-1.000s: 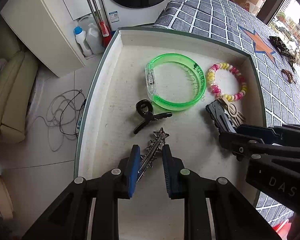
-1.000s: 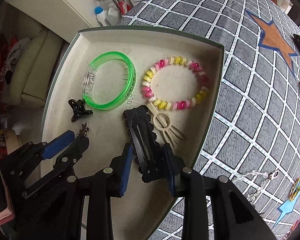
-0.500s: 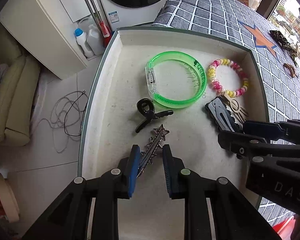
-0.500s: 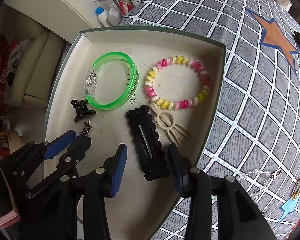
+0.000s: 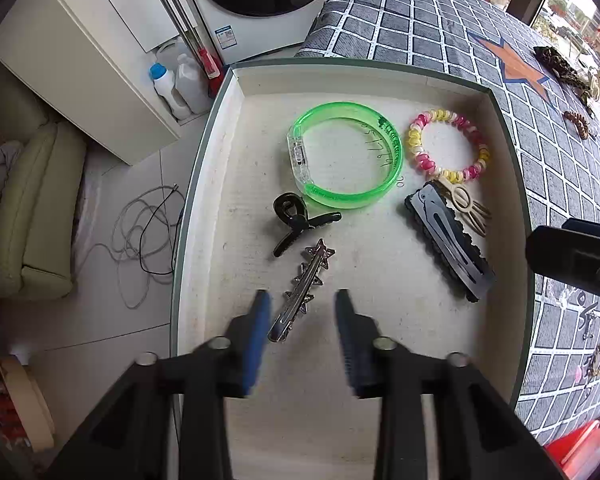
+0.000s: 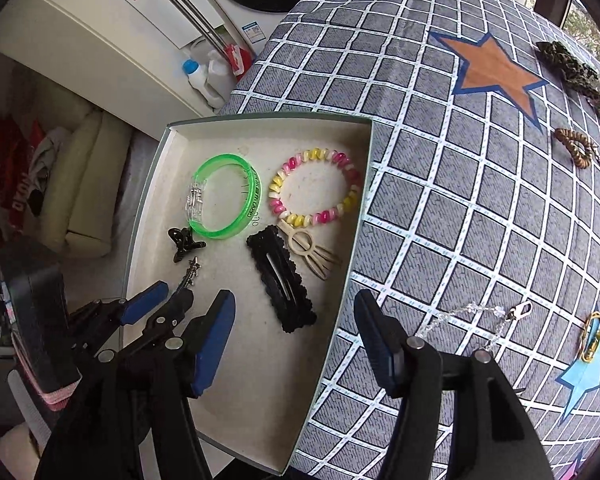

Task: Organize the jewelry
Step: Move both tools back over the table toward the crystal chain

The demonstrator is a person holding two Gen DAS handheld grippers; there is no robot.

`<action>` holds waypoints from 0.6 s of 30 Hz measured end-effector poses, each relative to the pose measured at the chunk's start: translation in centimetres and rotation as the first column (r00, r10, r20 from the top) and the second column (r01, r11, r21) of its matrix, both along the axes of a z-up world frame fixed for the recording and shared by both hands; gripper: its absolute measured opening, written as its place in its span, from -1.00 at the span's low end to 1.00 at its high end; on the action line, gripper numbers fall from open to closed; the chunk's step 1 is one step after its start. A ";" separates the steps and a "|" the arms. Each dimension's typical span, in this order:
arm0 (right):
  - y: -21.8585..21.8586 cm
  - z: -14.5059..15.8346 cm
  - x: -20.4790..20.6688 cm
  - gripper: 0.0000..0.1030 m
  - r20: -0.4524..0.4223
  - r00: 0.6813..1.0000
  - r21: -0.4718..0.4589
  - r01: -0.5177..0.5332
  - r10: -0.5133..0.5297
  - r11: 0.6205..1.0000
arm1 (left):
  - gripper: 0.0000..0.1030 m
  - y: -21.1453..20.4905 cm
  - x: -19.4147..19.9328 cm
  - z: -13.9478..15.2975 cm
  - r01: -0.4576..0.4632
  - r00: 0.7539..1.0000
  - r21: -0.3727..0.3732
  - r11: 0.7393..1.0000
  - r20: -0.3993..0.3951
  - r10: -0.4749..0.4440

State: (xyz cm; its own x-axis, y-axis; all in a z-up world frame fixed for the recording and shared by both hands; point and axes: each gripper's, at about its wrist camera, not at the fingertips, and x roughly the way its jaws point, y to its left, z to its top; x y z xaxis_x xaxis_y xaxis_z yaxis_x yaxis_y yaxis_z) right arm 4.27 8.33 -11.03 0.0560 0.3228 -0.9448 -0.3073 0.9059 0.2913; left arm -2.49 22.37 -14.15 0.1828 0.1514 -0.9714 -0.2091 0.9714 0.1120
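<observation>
- Left wrist view: the checked tablecloth (image 5: 432,28) is spreading far and right, with the shallow tray (image 5: 204,184) sitting on its near left corner.
- My left gripper (image 5: 300,332) is opening, its jaws apart and touching nothing; the silver star clip (image 5: 302,290) is lying loose between them on the tray floor.
- My right gripper (image 6: 296,344) is opening too, jaws apart, hovering above the tray's right wall.
- The green bangle (image 5: 344,156) is lying mid-tray, the pink-and-yellow bracelet (image 5: 448,146) to its right.
- The black scalloped clip (image 6: 282,280) is resting just beyond my right gripper, not held.
</observation>
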 end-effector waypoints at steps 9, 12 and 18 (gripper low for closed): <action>-6.1 0.2 -1.6 0.31 -0.022 0.993 -0.026 0.114 -0.115 0.993 | 1.00 -1.5 0.0 1.5 0.039 0.999 0.054 0.998 0.021 -0.040; -8.4 0.3 -2.3 0.48 -0.027 0.986 -0.034 0.160 -0.161 0.986 | 1.00 -2.2 -0.2 2.2 0.061 0.997 0.074 0.995 0.032 -0.064; -13.6 -0.1 -3.9 0.70 -0.047 0.966 -0.064 0.251 -0.254 0.966 | 1.00 -4.8 0.1 3.7 0.140 0.989 0.048 0.989 0.028 -0.142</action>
